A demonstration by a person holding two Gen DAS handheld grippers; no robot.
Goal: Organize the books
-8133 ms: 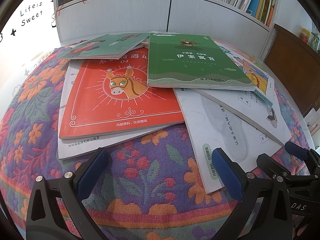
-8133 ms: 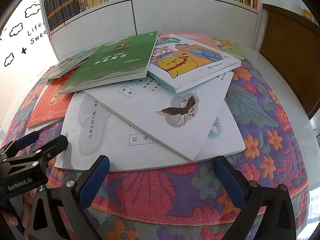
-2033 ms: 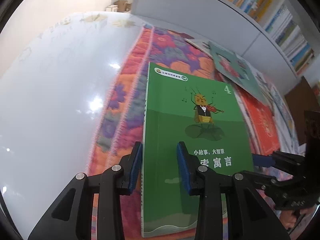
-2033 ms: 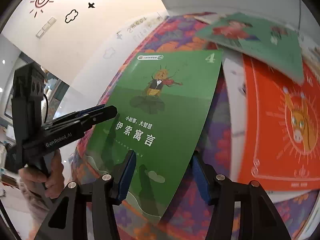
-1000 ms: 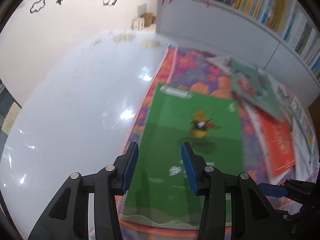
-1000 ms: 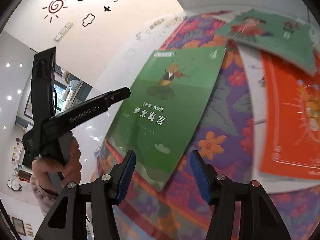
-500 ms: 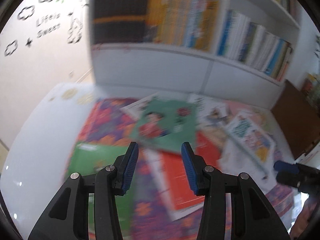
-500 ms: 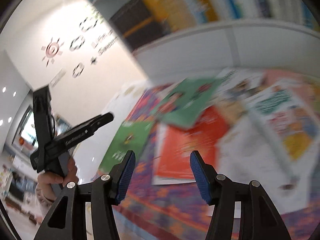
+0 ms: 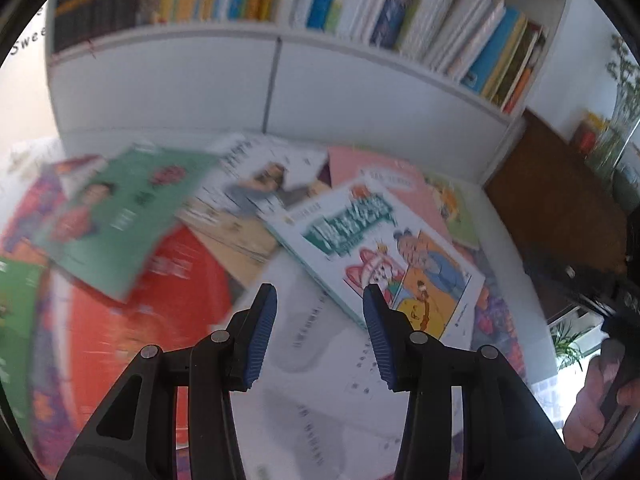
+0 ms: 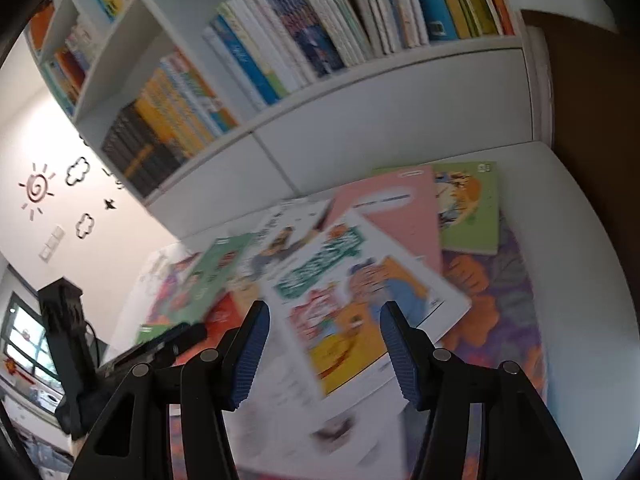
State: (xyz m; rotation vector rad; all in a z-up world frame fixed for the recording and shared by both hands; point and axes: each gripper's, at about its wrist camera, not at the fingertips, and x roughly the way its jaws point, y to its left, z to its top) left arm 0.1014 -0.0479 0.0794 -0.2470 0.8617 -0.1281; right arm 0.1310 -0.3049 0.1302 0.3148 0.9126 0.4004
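Both wrist views look down at a scatter of children's books on a counter [image 9: 496, 208] covered by a floral cloth [image 10: 500, 312], with a white bookshelf [image 9: 360, 92] full of upright books behind it. The pictures are blurred.

The left gripper [image 9: 316, 332] hangs above the pile with its blue-padded jaws apart and nothing between them; below the gap lies a large white book [image 9: 320, 392] with faint grey print. Just to the right of the gap, a cartoon picture book [image 9: 380, 252] with a teal title and bright characters lies on top of the white one. To the left are a red book [image 9: 140, 320] and, overlapping its upper edge, a teal-green book [image 9: 120, 220]. A bright green book [image 9: 16, 300] lies at the far left edge, apart from the heap. Behind the cartoon book lie a pink book [image 9: 372, 176] and a white book with a dark figure [image 9: 272, 176].

The right gripper [image 10: 324, 344] is also parted and empty, poised over the same cartoon picture book [image 10: 360, 300]. Beyond it lie the pink book [image 10: 400, 208] and a light green book [image 10: 472, 208] at the far side of the counter.

In the left wrist view, a hand [image 9: 596, 400] grips a black handle at the right edge. A brown cabinet [image 9: 552, 184] stands to the right of the shelf.
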